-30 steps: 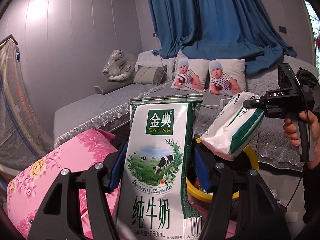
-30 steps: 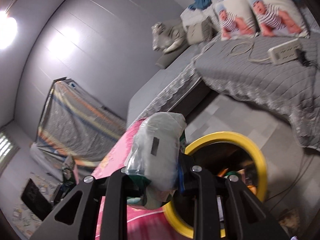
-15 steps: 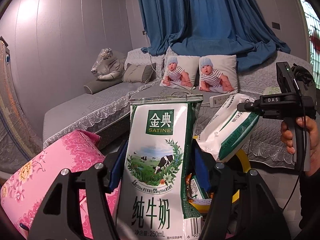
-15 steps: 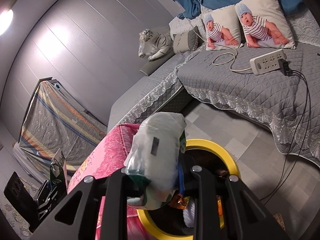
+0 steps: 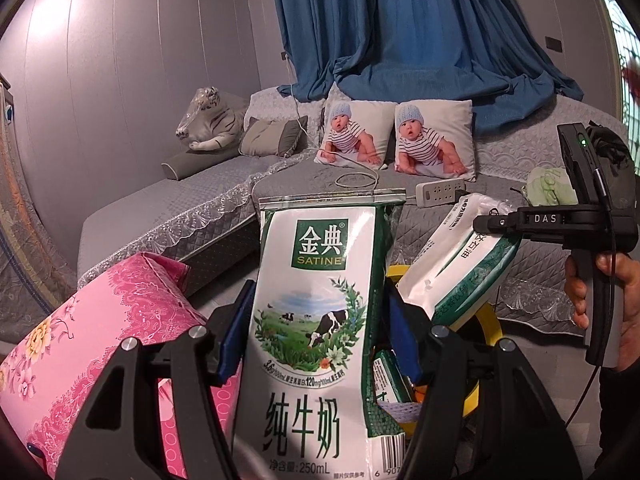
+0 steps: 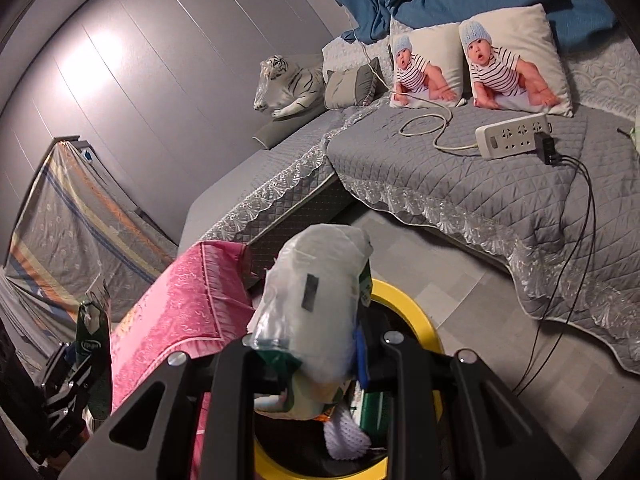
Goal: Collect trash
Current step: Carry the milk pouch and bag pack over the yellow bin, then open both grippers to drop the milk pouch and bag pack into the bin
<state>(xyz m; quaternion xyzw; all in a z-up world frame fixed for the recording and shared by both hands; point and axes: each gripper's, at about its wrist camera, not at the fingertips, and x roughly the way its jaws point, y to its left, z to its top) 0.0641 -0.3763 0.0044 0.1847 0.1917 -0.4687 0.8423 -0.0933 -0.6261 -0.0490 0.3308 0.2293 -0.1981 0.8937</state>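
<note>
Between left tongs (image 5: 320, 344), milk pouch (image 5: 316, 320) sat pinched upright, just short of yellow-rimmed bin (image 6: 404, 300). Right tongs (image 6: 316, 360) pinched wipes pack (image 6: 320, 296) over bin mouth. Some trash already lay in bin; I judged both pieces still undropped, so two releases left. Against second-ago view: I had both grippers lower and nearer bin, its contents now showing; sofa (image 5: 192, 216) and pillows (image 5: 432, 140) loomed larger; neither grip had changed.
</note>
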